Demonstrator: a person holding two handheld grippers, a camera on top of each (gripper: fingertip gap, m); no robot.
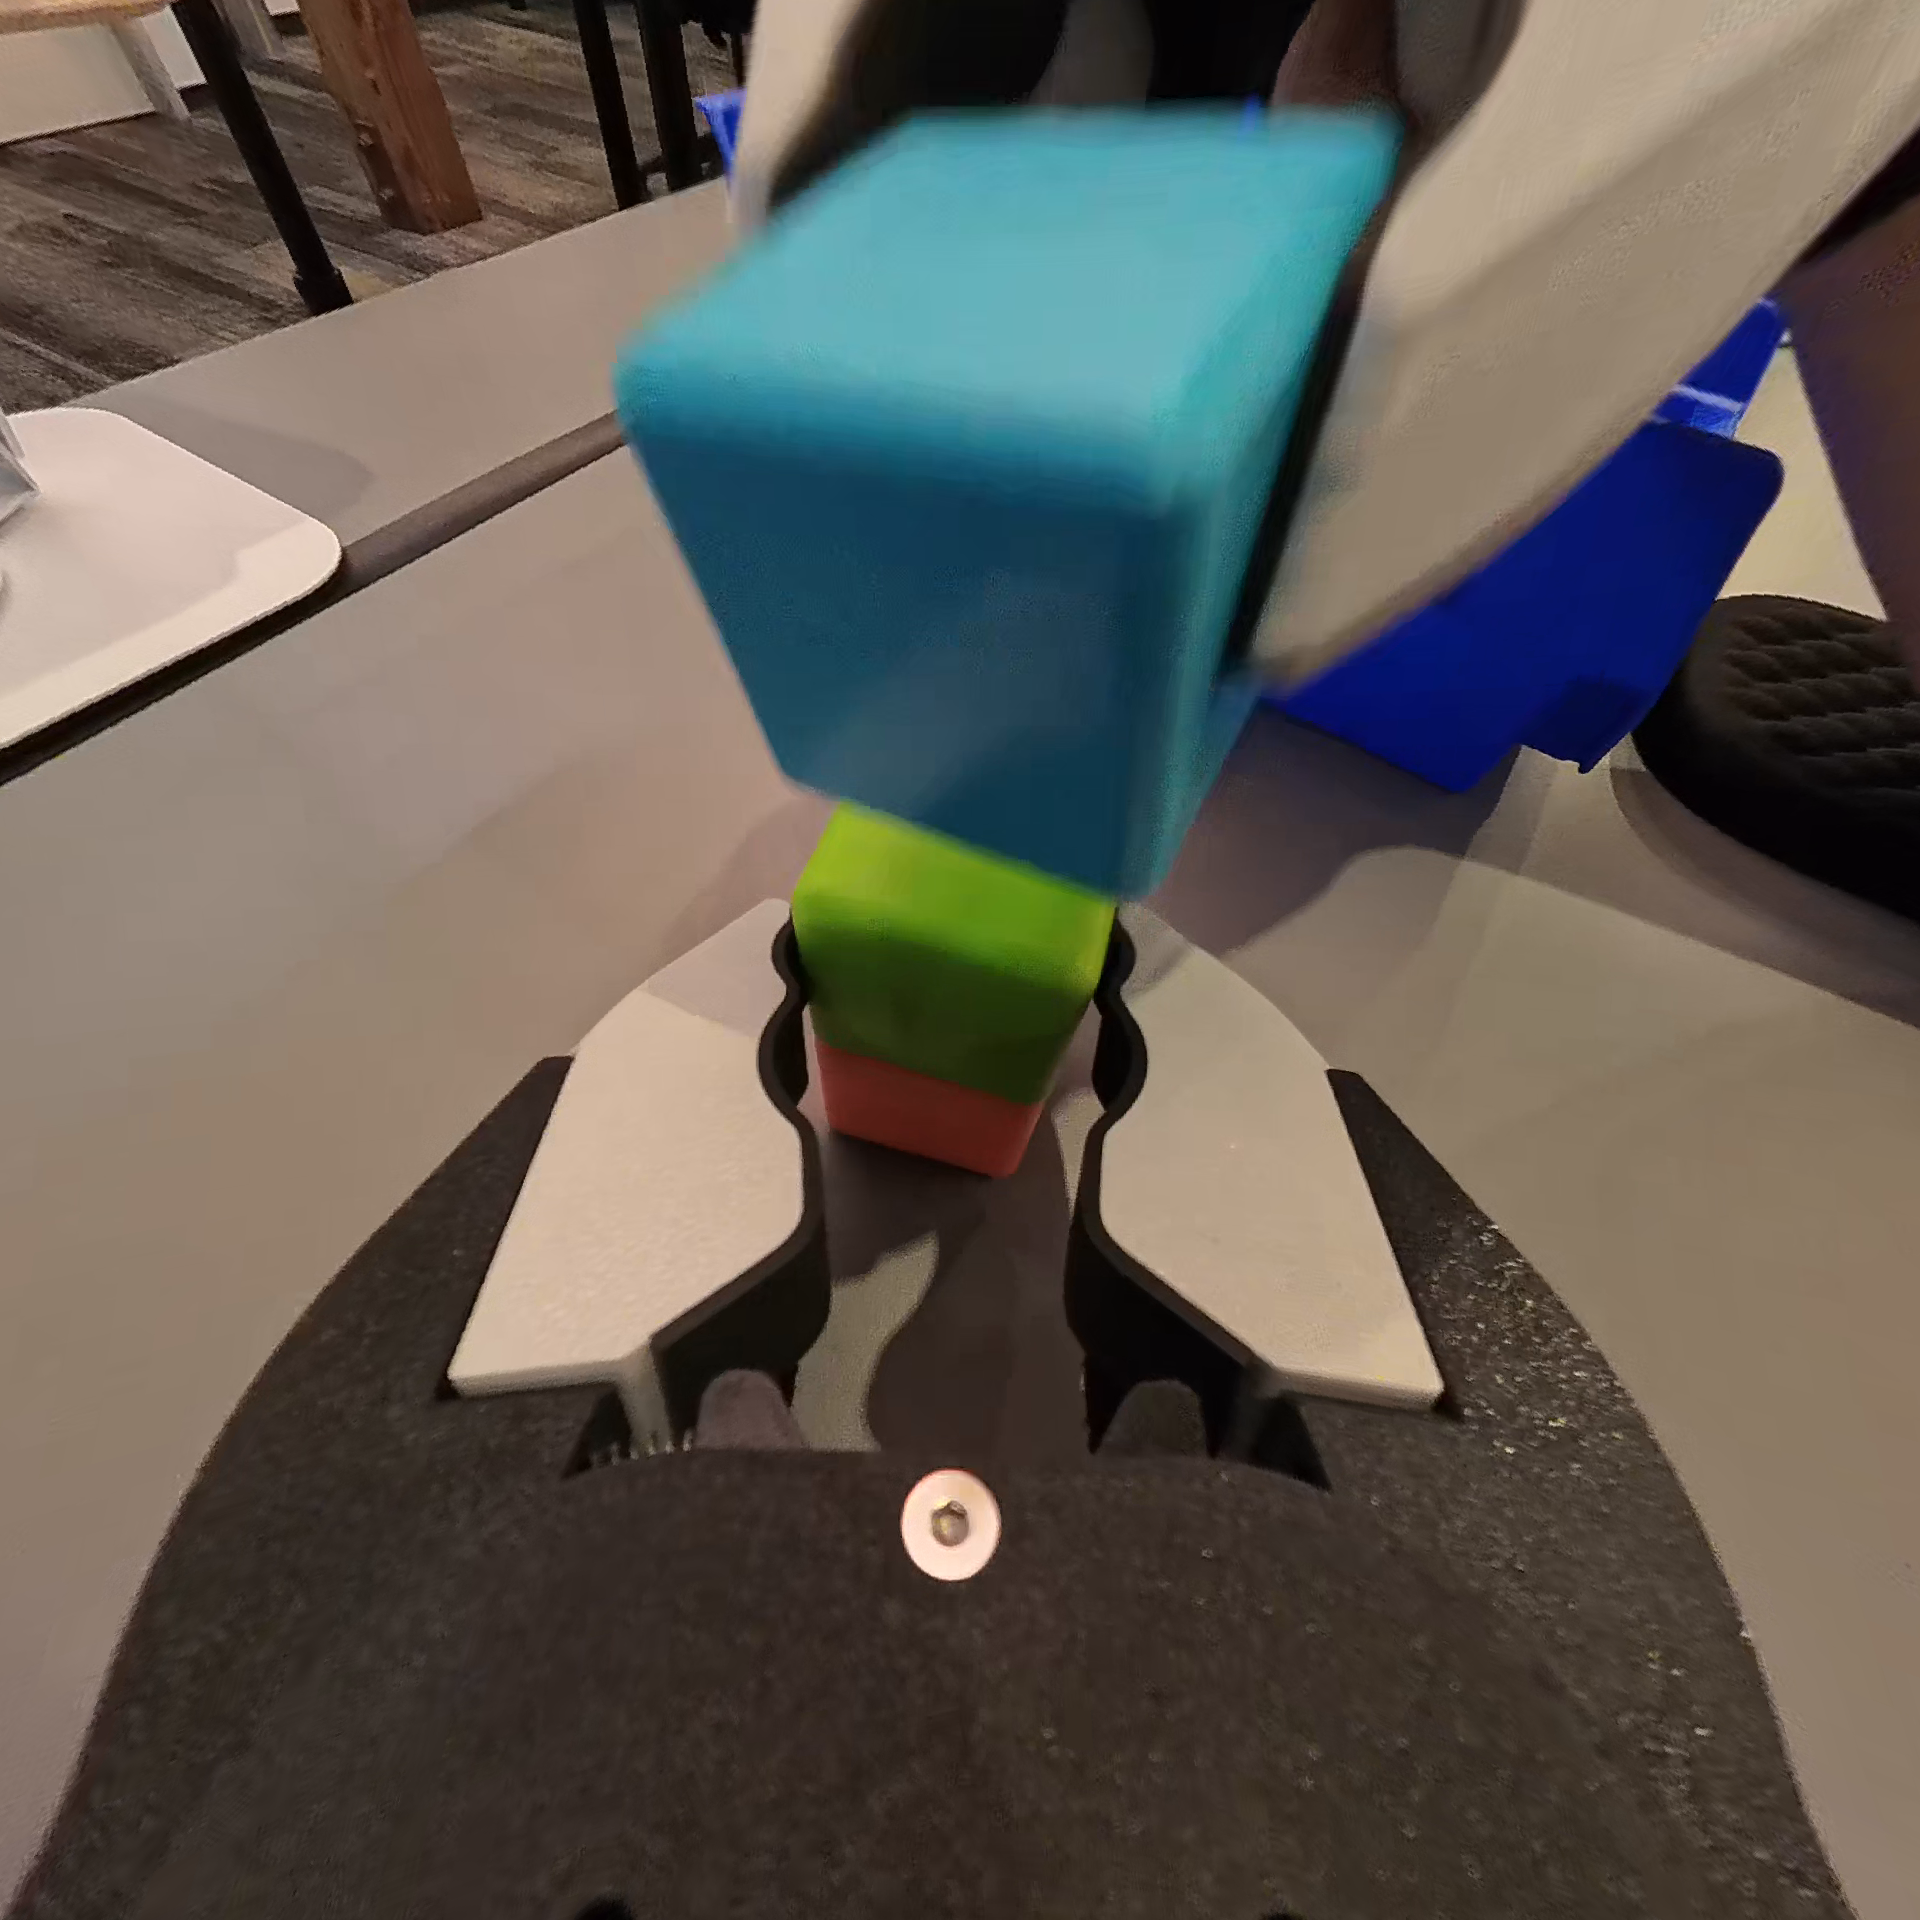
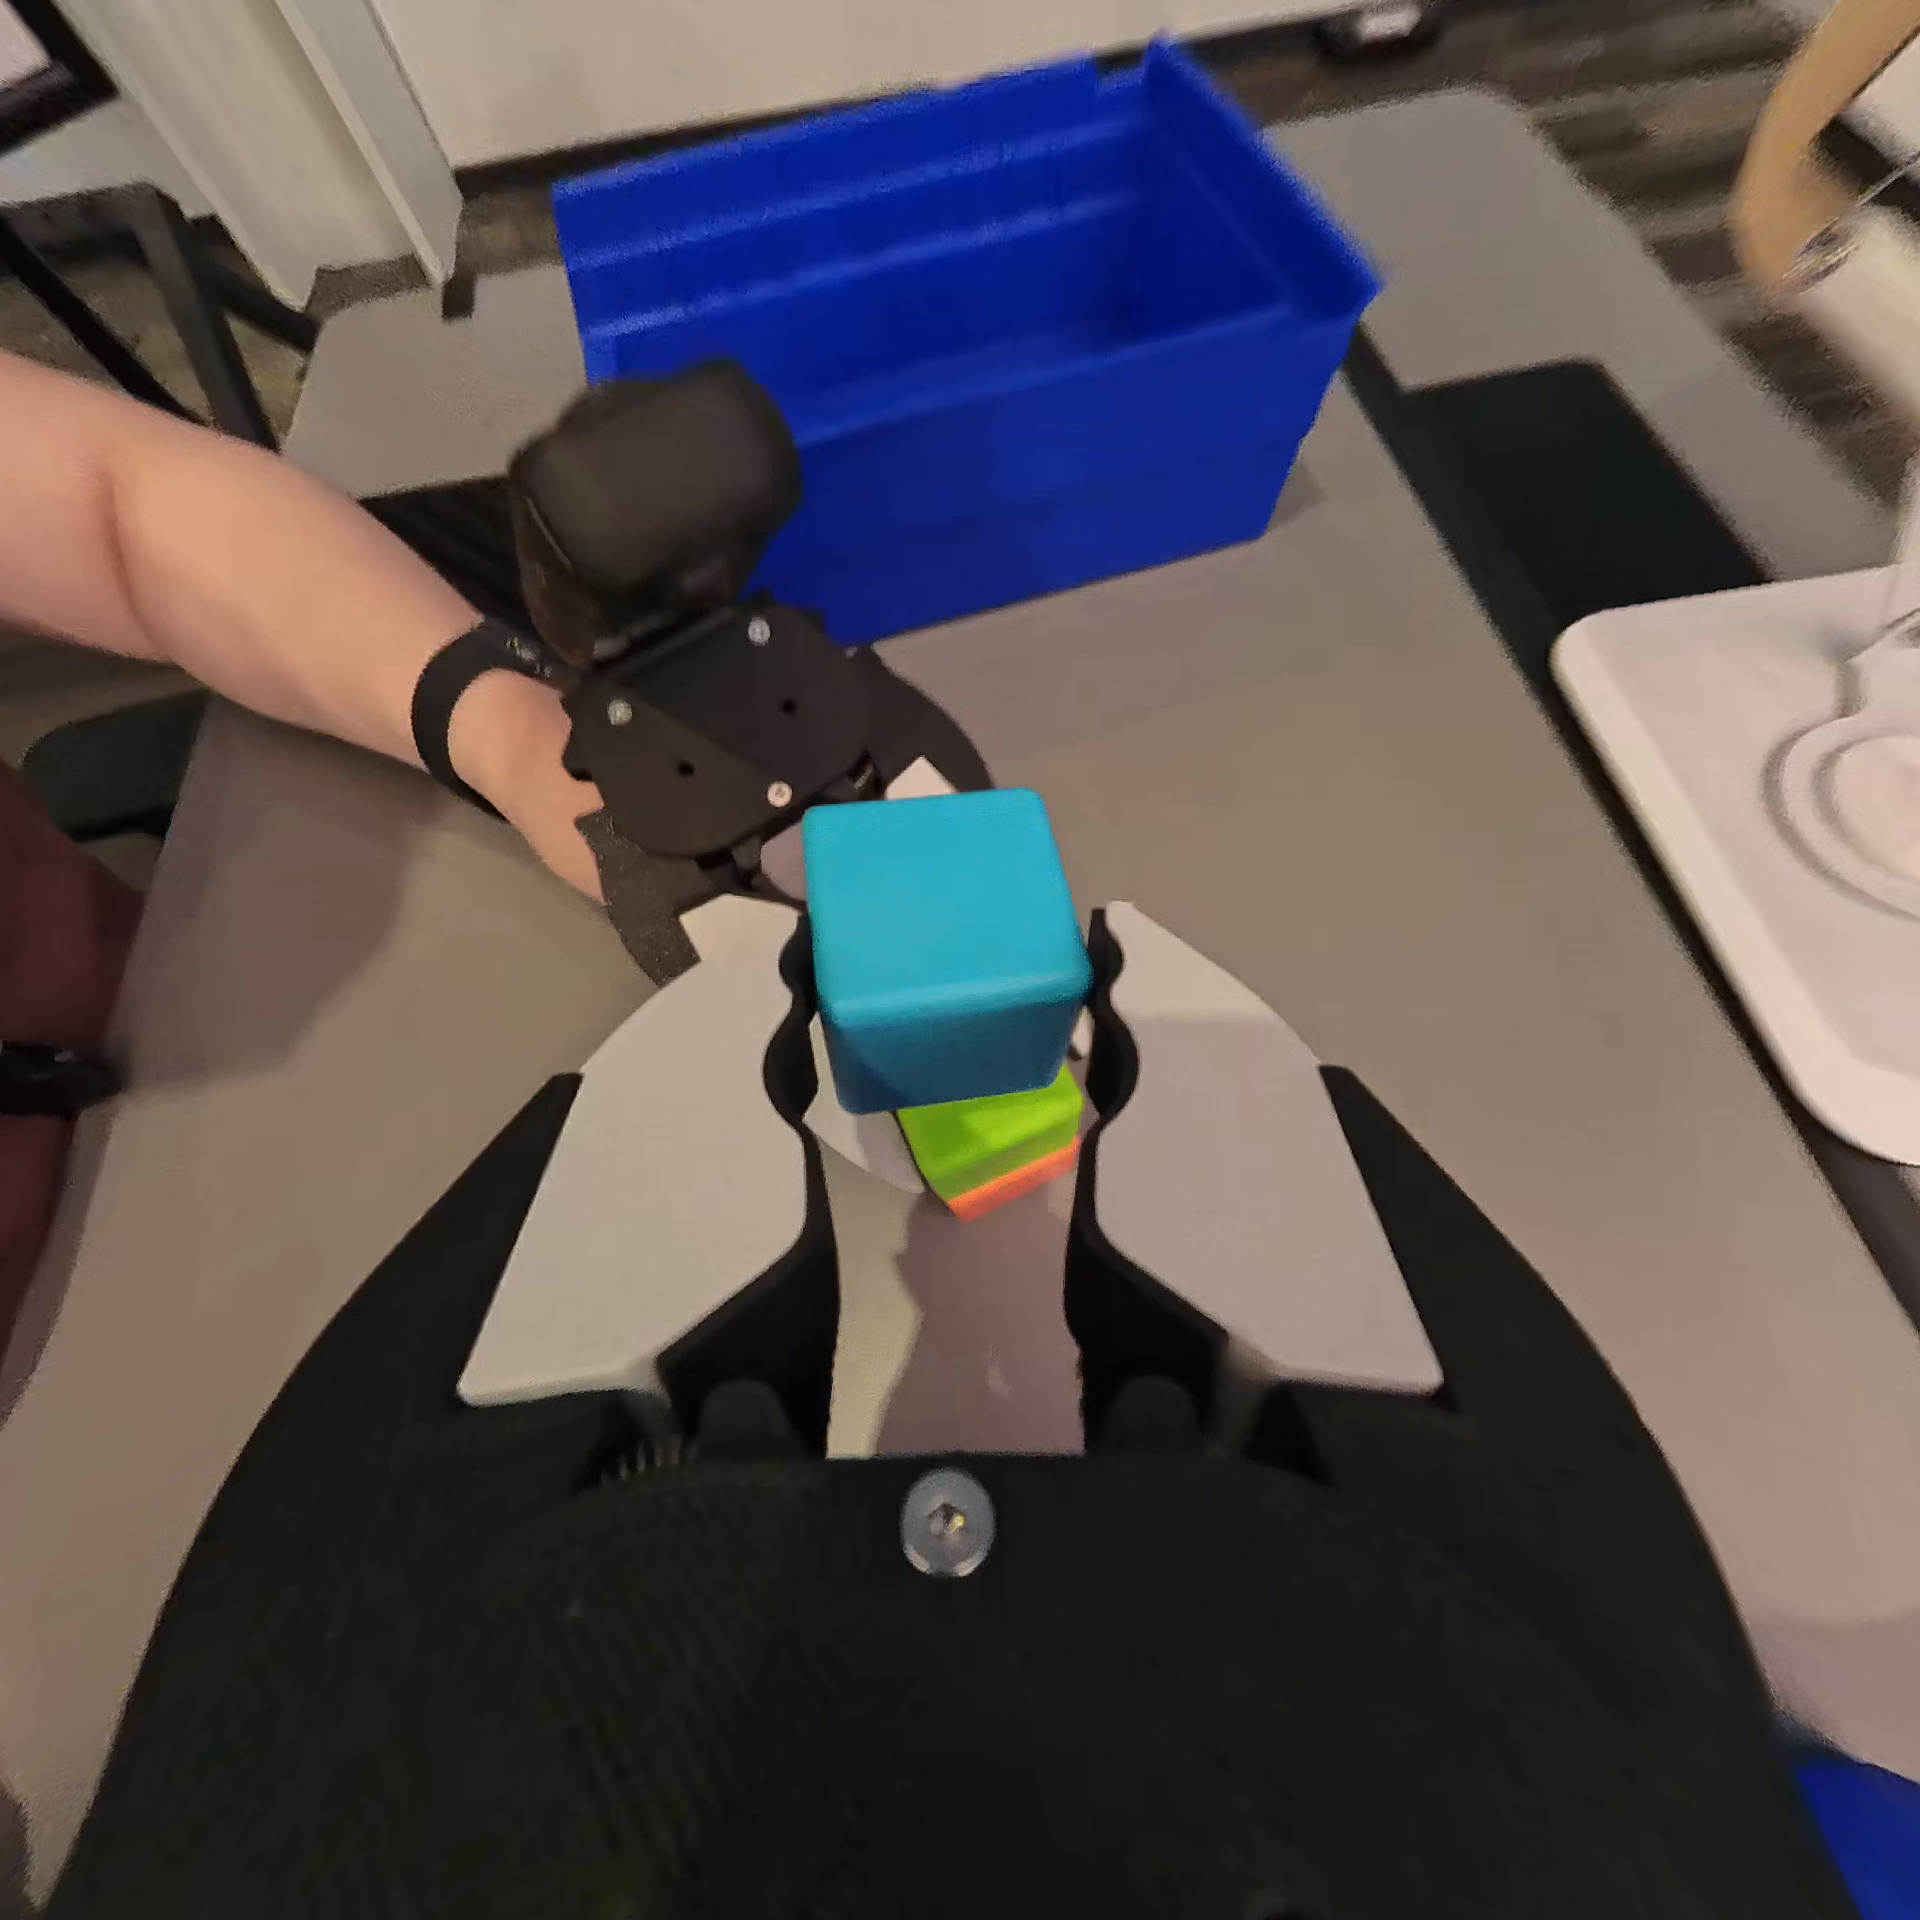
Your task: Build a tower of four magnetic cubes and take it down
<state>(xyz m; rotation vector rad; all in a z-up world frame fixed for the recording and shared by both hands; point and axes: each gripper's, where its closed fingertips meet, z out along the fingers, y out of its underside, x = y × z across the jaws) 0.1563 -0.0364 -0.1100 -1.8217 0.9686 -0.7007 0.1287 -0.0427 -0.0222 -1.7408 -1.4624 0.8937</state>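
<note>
Grey table (image 2: 1299,831); right jaws pinching teal cube (image 2: 940,951), left jaws clamping green cube (image 1: 945,977).

grey table (image 2: 1299,727); blue bin (image 2: 935,343), seemingly red cube (image 1: 925,1127)

Soft indoor light, motion-blurred teal cube (image 1: 997,468), wide-angle bending at edges.

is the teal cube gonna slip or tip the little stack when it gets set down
The teal cube looks rigid, with smooth faces and rounded edges, so it could slip in a light grip. The right gripper holds it by two flat sides, which probably helps. The green cube on the red cube looks braced by the left gripper, so tipping seems unlikely.
</note>
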